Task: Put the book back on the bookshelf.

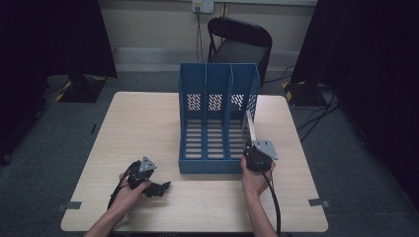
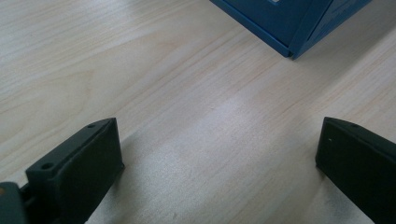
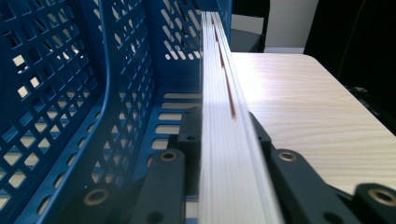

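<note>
Booklet (image 3: 219, 140) clamped edge-on in right tool (image 1: 258, 157) beside rack (image 1: 217, 118); left tool (image 1: 157, 187) apart.

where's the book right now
In the high view the book stands on edge, clamped in the right claw, at the right-hand slot of the blue file rack, near the table's right side.

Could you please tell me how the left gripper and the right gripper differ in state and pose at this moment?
The left gripper is open, its jaws wide apart over bare table; the right gripper is shut on a thin white book. The left one lies low, pointing sideways toward the blue rack; the right one holds its book upright at the rack's right compartment. Both are black and hand-held.
</note>
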